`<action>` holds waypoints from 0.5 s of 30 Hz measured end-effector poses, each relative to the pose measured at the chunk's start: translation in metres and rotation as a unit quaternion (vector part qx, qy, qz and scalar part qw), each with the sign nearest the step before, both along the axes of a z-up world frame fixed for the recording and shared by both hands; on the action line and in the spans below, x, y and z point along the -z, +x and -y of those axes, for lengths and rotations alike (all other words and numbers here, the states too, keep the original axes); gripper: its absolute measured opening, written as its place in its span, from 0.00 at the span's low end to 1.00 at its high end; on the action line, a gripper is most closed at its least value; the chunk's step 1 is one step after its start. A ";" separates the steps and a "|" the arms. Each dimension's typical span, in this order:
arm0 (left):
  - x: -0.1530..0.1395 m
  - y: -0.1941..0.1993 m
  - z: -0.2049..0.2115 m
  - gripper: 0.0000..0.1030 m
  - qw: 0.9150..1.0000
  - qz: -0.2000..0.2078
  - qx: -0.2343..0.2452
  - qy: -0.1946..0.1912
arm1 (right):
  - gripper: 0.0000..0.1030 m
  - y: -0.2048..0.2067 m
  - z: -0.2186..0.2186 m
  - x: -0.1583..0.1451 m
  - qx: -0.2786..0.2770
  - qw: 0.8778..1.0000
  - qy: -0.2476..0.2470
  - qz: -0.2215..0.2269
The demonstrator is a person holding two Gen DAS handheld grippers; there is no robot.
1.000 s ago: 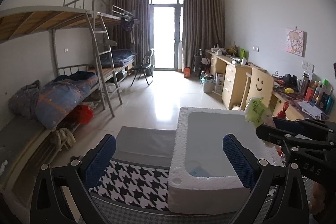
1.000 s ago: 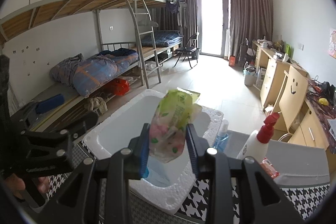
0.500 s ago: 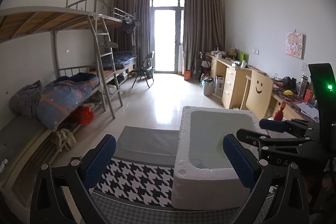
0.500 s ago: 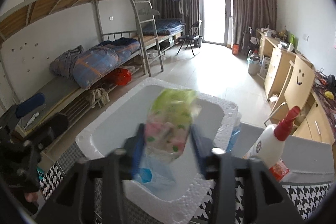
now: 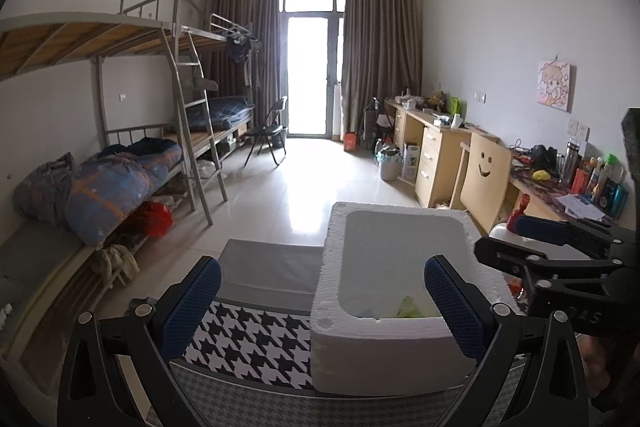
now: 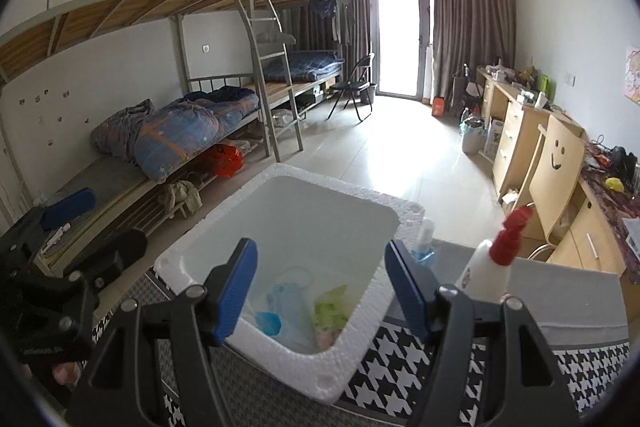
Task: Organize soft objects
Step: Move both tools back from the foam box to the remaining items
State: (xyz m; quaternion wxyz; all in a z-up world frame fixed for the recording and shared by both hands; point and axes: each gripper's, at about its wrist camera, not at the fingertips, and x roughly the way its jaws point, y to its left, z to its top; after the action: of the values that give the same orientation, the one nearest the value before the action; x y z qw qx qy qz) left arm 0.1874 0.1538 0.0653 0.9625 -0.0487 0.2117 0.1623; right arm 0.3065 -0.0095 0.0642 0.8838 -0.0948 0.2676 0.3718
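A white foam box (image 6: 404,213) stands on the houndstooth-covered table (image 6: 396,367). Inside it lie a green and pink soft packet (image 6: 330,309) and a clear blue pouch (image 6: 284,297). My right gripper (image 6: 320,267) hangs open over the near side of the box, with nothing between its blue pads. In the left wrist view the foam box (image 5: 332,259) sits ahead and to the right, and a corner of the green packet (image 5: 408,307) shows inside. My left gripper (image 5: 320,279) is open and holds nothing, near the box's left wall. The right gripper (image 5: 532,239) reaches in from the right.
A white spray bottle with a red trigger (image 6: 486,267) and a small blue bottle (image 6: 424,243) stand just right of the box. A grey mat (image 5: 272,263) lies behind the cloth. Bunk beds line the left wall, desks and a chair the right.
The right gripper opened and let go of the green packet, which dropped into the foam box. The left gripper stayed where it was.
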 end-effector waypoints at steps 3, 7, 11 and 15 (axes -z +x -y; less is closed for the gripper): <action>-0.001 -0.001 0.003 0.99 1.000 0.002 0.006 -0.002 | 0.70 -0.008 0.007 -0.004 0.007 1.000 0.004 0.012; -0.002 -0.004 0.008 0.99 1.000 0.005 0.015 0.001 | 0.86 -0.019 0.017 -0.008 0.020 0.999 0.012 0.030; -0.004 -0.006 0.013 0.99 1.000 0.008 0.023 0.001 | 0.87 -0.027 0.023 -0.009 0.031 0.999 0.013 0.038; -0.007 -0.011 0.019 0.99 0.999 0.012 0.030 0.000 | 0.87 -0.031 0.031 -0.009 0.037 0.998 0.014 0.041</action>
State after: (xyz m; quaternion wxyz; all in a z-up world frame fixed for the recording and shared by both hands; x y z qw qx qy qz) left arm 0.1769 0.1345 0.0720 0.9695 -0.0438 0.2014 0.1326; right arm 0.2754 -0.0401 0.0735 0.9085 -0.0877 0.2291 0.3383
